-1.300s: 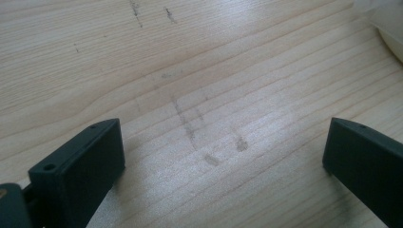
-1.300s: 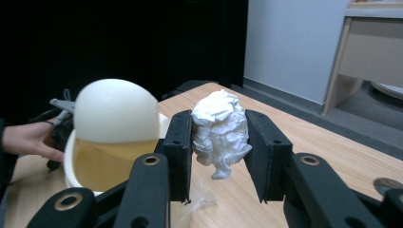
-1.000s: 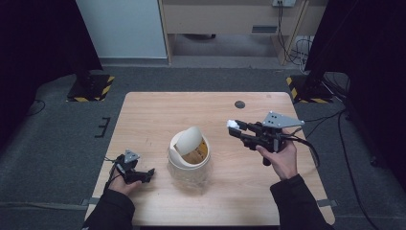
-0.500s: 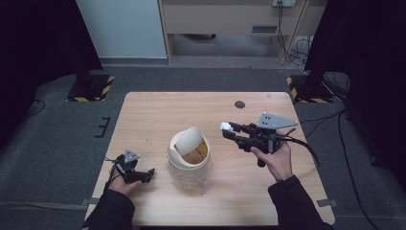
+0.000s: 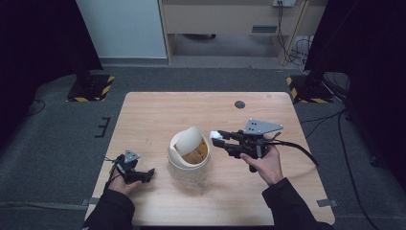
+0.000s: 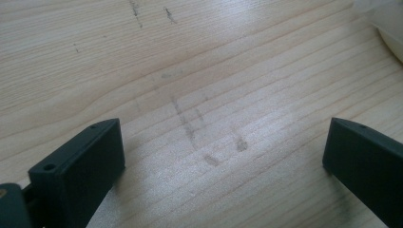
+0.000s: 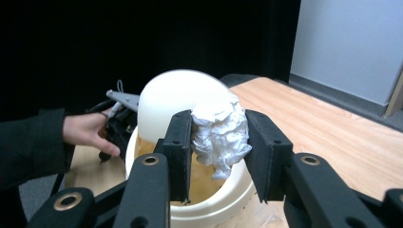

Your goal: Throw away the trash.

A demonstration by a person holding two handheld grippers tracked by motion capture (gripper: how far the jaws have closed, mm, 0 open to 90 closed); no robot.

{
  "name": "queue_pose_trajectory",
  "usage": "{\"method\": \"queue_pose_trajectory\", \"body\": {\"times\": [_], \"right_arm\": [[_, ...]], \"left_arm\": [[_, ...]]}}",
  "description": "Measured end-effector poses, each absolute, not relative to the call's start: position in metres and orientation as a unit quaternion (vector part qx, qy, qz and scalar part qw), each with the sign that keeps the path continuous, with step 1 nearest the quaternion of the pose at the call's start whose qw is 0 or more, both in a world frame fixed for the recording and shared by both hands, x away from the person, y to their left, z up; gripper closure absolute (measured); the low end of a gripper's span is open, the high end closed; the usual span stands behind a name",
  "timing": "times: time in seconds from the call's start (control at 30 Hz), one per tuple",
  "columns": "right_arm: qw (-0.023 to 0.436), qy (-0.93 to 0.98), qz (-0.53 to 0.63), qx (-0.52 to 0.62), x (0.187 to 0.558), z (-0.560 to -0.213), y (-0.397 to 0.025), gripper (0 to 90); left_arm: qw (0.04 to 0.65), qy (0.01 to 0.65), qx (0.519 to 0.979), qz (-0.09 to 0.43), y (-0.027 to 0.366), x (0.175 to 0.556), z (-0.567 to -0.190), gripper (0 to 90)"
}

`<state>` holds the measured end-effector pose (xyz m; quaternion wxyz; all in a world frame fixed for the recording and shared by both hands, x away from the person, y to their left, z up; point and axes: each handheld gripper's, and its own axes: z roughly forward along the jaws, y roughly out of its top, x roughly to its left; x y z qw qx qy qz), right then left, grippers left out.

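My right hand-held gripper (image 5: 219,139) is clamped on a crumpled white paper wad (image 7: 219,137), squeezed between both black jaws. Wad sits up in the air, just short of the rim of the cream plastic swing-lid bin (image 5: 188,157), which is straight ahead of this hand-held gripper. In the right gripper view the bin's domed white lid (image 7: 178,99) is tilted up behind the wad, opening with a tan inside below it.

My left hand-held gripper (image 5: 143,175) rests low on the light wooden counter (image 5: 153,115), well apart from the right one, bin between them. Its jaws are wide apart, nothing between them but bare scuffed wood; a pale edge of the bin (image 6: 389,28) shows off to the far upper right of its jaws.
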<state>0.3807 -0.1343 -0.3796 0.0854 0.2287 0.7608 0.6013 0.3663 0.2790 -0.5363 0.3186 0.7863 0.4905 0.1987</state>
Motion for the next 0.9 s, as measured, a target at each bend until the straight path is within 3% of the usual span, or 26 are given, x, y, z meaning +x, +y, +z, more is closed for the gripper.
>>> {"method": "queue_pose_trajectory", "body": {"times": [0.9], "right_arm": [[0.041,0.792,0.568,0.22,0.378,-0.412,-0.105,63.6]], "left_arm": [[0.319,0.49,0.787,0.199,0.279,0.366,-0.536,0.0]]}}
